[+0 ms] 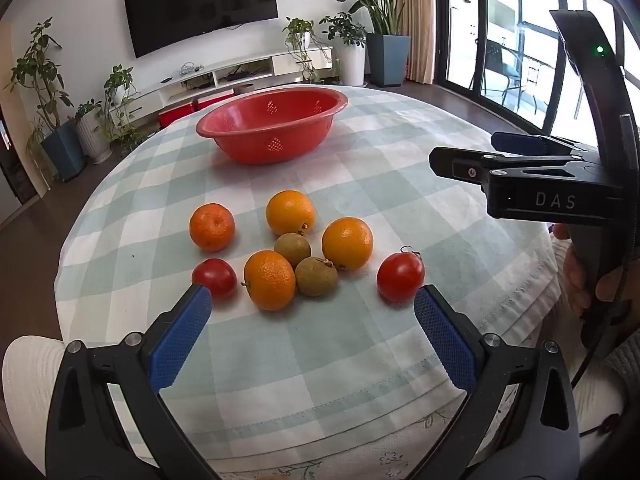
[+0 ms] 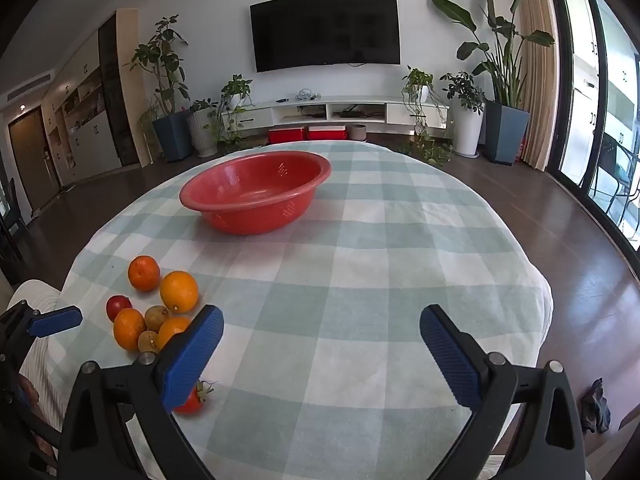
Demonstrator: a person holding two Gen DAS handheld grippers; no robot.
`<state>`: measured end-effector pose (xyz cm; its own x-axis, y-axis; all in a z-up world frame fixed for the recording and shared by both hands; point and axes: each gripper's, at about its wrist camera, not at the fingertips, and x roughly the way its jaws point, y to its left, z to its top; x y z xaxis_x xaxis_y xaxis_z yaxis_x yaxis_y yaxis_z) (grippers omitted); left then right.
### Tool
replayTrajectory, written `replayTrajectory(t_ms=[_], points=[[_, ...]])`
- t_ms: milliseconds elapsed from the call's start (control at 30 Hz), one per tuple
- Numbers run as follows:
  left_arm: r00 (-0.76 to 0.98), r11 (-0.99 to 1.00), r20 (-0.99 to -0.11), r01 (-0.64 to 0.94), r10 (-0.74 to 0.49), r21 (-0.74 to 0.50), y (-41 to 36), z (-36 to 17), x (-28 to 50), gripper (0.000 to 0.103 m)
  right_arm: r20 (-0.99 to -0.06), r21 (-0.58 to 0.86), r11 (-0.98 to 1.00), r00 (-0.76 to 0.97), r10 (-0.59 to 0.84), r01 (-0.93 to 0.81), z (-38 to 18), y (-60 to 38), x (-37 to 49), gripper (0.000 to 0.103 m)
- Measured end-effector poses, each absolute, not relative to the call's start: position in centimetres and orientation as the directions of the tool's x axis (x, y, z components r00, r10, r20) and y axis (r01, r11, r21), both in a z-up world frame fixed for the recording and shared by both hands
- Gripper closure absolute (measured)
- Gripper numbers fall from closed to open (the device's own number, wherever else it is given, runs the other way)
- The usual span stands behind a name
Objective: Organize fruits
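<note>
Several fruits lie in a cluster on the checked tablecloth [image 1: 360, 160]: oranges [image 1: 347, 243], two small brown fruits [image 1: 316, 276] and two red tomatoes [image 1: 400, 277]. An empty red basket bowl [image 1: 272, 124] stands beyond them, also in the right wrist view [image 2: 256, 190]. My left gripper [image 1: 312, 312] is open and empty, just short of the cluster. My right gripper [image 2: 320, 332] is open and empty over bare cloth, with the fruits [image 2: 179, 291] to its left and one tomato [image 2: 192, 400] partly hidden behind its left finger. The right gripper also shows at the right of the left wrist view [image 1: 500, 160].
The round table's edge [image 2: 544, 300] drops to a dark wood floor on the right. A TV unit [image 2: 340, 110] and potted plants [image 2: 500, 60] stand along the far wall. The person's white sleeve [image 1: 28, 380] is at the lower left.
</note>
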<state>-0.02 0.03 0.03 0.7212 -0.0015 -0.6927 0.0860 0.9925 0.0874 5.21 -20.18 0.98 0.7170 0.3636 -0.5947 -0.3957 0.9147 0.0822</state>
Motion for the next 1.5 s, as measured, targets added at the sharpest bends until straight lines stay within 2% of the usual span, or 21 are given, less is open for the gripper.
replayTrajectory(t_ms=[1500], points=[[0.715, 0.994, -0.699, 0.078, -0.002, 0.077, 0.68, -0.13, 0.28, 0.000, -0.597, 0.075, 0.914, 0.716, 0.362, -0.399, 0.88, -19.84, 5.15, 0.002]])
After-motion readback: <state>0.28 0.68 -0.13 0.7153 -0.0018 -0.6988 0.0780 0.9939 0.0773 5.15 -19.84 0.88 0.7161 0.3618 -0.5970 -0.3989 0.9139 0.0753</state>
